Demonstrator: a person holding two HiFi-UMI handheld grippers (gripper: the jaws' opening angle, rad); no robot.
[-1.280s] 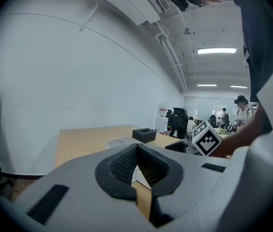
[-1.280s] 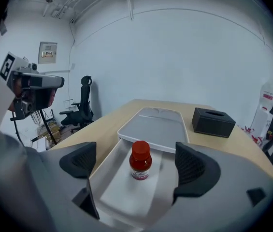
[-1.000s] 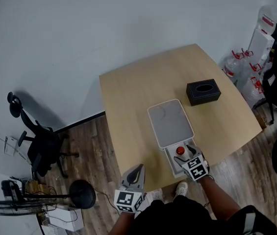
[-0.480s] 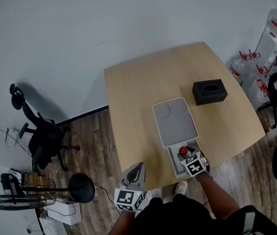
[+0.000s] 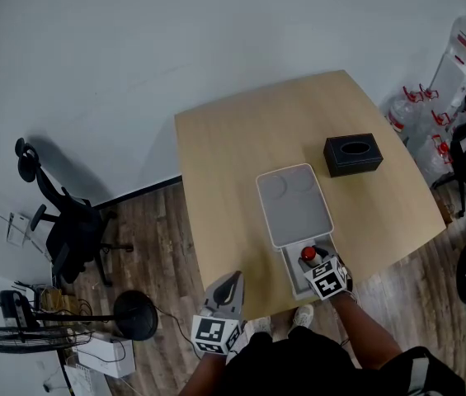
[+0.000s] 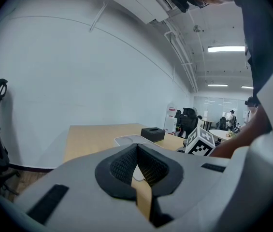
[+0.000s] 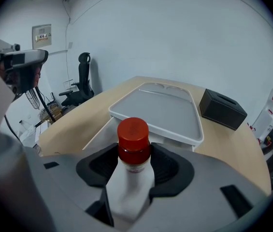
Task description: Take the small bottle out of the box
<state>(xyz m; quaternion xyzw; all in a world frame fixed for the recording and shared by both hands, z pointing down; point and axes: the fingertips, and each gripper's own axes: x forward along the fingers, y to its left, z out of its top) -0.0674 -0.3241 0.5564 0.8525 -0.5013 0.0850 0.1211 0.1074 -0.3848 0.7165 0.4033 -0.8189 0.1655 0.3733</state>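
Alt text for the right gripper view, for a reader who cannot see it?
The right gripper is shut on a small white bottle with a red cap, seen close up from just behind the jaws. Beyond it on the wooden table lie a flat white tray and a black box.

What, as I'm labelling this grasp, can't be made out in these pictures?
Base of the small bottle: right gripper view, hidden by the body of the right gripper; whether it stands on the floor of the box cannot be told.
Box interior: head view, covered by the right gripper, too small.
Bottle's label: too small in head view, unreadable between the jaws in right gripper view.
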